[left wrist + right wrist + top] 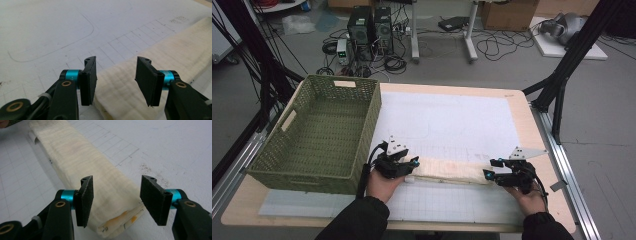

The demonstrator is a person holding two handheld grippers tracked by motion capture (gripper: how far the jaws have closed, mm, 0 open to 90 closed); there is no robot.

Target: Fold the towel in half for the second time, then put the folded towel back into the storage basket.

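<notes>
Just right of the green basket (319, 132), on the white grid mat (452, 120) covering the table (539, 165), lies the folded cream cloth (447, 171) as a long narrow strip, its near end a little off the basket's front corner. Left gripper (411, 166) sits at the strip's basket-side end, right gripper (488, 175) at the far end. Both jaws stand roughly half open w/ the cloth end between them, pads not pressing on it, so nothing is held yet. Left gripper view: the strip's end (125, 87) lies below and btwn the pads, more under the right-hand one. Right gripper view: the folded end (117, 220) shows layered edges w/ an orange print peeking out. Judgement: the step looks like a two-ended pinch to fold or lift the strip. To do it well, drop both tips low enough to catch all layers, centre each end btwn the pads, close both together, then lift evenly so the fold doesn't spill or sag. Keep clear of the basket wall on the left side.
</notes>
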